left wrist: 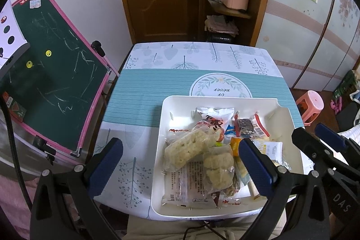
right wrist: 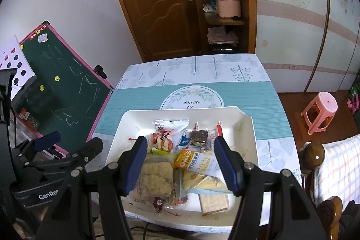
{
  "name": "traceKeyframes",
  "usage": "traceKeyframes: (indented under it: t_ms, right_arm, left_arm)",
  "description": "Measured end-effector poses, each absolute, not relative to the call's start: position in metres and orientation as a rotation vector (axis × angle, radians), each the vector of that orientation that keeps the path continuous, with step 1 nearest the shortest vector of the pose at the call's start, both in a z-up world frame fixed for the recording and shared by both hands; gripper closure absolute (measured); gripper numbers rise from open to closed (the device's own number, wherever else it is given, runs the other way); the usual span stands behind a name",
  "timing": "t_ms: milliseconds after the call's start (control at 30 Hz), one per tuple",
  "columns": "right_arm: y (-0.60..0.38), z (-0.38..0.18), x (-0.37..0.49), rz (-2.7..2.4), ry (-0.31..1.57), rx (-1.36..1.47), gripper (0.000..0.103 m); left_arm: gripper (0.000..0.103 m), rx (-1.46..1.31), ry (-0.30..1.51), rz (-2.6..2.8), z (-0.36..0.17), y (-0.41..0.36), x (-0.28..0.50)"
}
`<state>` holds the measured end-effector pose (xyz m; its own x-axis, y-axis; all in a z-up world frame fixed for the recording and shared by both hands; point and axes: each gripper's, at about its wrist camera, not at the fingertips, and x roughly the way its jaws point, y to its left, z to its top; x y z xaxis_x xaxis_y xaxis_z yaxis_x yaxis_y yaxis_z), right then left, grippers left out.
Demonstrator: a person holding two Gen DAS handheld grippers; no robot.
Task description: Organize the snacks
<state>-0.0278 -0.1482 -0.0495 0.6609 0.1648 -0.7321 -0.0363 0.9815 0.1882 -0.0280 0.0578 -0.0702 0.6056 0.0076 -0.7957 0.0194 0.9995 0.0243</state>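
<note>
Left jaws: your left gripper (left wrist: 180, 163) stands wide open and empty, one pad over the desk, the other above the pile.
Right jaws: your right gripper (right wrist: 180, 163) hangs partly open above the snacks, gripping nothing.
Snacks: all packets you can see, such as the rice cracker packs (left wrist: 191, 147), the orange oat bar (right wrist: 195, 161) and the dark chocolate piece (right wrist: 199, 135), lie heaped inside the white tray (left wrist: 157, 172).
Desk: the cloth-covered desk (left wrist: 139, 91) around the tray carries no loose packets.
Progress: gathering looks done to you; tidying the overlapping heap may remain.
</note>
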Motion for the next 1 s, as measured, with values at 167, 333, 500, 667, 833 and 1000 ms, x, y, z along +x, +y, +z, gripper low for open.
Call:
traceKeyframes:
  t_ms: [167,333,500,667,833,1000]
  right_arm:
    - [-0.1475,-0.0505,-0.0270,0.118,0.843,0.164,0.041]
    - [-0.1456,-0.0516,-0.0272,0.122,0.846,0.168,0.041]
    - [-0.1461,-0.0524,-0.0272,0.124,0.847,0.171,0.041]
    - [-0.1450,-0.0537,-0.0274,0.128,0.853,0.178,0.041]
    - [-0.1456,-0.0538,-0.0272,0.128,0.853,0.180,0.041]
    - [-0.1453,-0.0542,-0.0275,0.129,0.854,0.181,0.041]
  left_arm:
    - [0.001,0.040,0.919,-0.002,-0.0700,0.0579,-0.0274]
    - [0.001,0.045,0.922,-0.003,-0.0694,0.0585,-0.0267]
    - [0.001,0.047,0.922,-0.001,-0.0697,0.0586,-0.0266]
    - [0.001,0.054,0.927,0.000,-0.0709,0.0601,-0.0261]
    - [0.001,0.055,0.927,0.000,-0.0712,0.0601,-0.0260]
    - [0.001,0.059,0.928,0.001,-0.0714,0.0612,-0.0266]
